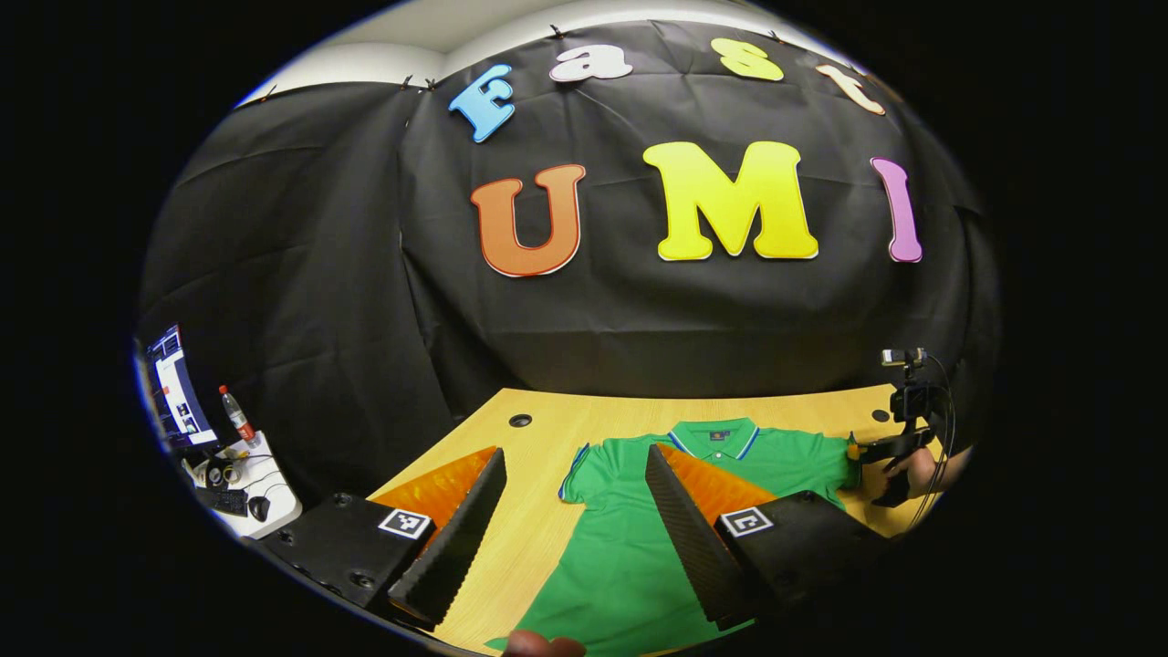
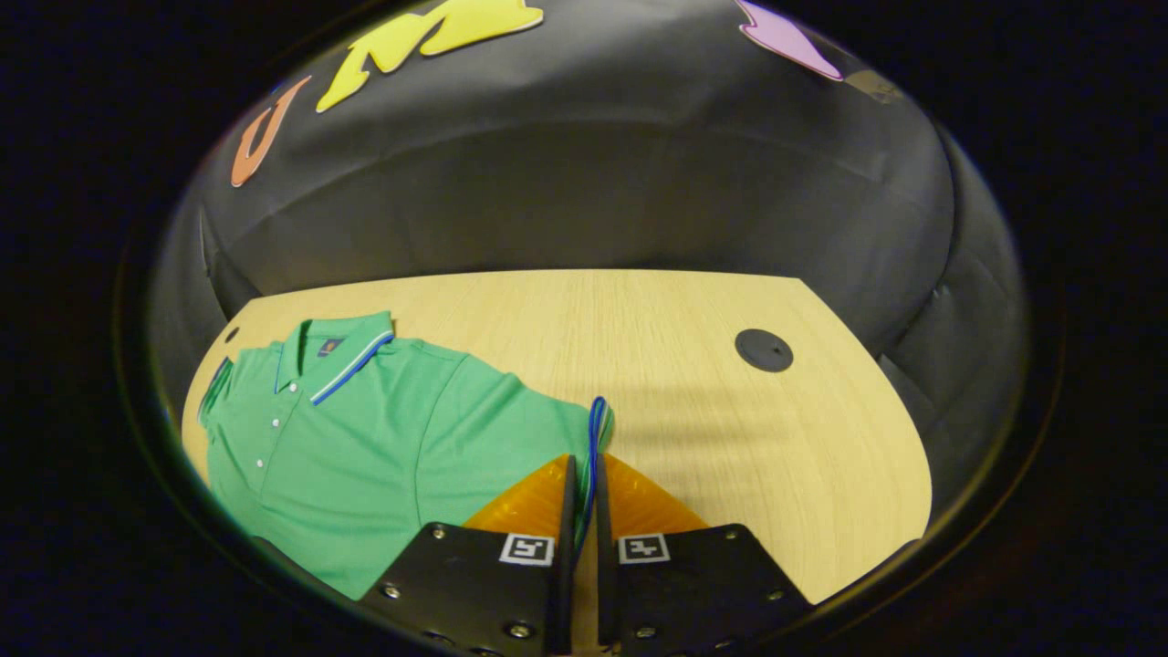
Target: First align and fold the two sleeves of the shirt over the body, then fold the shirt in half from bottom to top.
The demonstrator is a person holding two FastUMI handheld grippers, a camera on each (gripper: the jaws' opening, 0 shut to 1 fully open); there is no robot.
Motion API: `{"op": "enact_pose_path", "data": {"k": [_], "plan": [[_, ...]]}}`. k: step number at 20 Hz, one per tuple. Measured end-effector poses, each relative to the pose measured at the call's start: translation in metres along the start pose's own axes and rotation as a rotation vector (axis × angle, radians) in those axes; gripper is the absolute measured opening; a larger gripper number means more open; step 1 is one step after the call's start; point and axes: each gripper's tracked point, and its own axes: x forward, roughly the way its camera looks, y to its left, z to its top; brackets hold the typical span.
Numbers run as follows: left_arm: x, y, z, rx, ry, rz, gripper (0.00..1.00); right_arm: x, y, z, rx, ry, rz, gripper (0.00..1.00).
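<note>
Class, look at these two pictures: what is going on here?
A person is folding a green polo shirt that lies spread on a wooden table, using a pair of hand-held tongs in each hand. The right tongs are shut on the edge of one sleeve, ready to fold it over the body. The left tongs hang open above the shirt's other side, holding nothing. Neither sleeve is folded yet, and the bottom-to-top fold has not begun.
</note>
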Motion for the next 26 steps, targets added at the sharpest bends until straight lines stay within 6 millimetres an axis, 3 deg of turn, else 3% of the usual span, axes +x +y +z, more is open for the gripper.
{"op": "enact_pose_path", "data": {"k": [1, 3, 10, 18, 22, 26], "plan": [[0.0, 0.001, -0.001, -0.001, 0.001, 0.001, 0.99, -0.001, 0.003, 0.002, -0.002, -0.005, 0.007, 0.12], [-0.002, 0.003, -0.002, -0.004, 0.002, 0.004, 0.99, -0.001, 0.003, 0.003, -0.006, -0.001, 0.001, 0.01], [-0.003, 0.02, -0.006, -0.018, 0.003, 0.022, 0.99, -0.024, 0.012, 0.033, 0.013, -0.064, -0.001, 0.01], [-0.007, 0.045, -0.017, -0.074, 0.016, 0.066, 0.99, -0.063, 0.093, 0.077, -0.062, -0.144, 0.112, 0.01], [-0.015, 0.063, -0.021, -0.091, 0.012, 0.104, 0.99, -0.066, 0.139, 0.076, -0.102, -0.134, 0.17, 0.01], [-0.024, 0.089, -0.029, -0.103, 0.017, 0.152, 0.99, -0.055, 0.169, 0.063, -0.091, -0.086, 0.193, 0.01]]}}
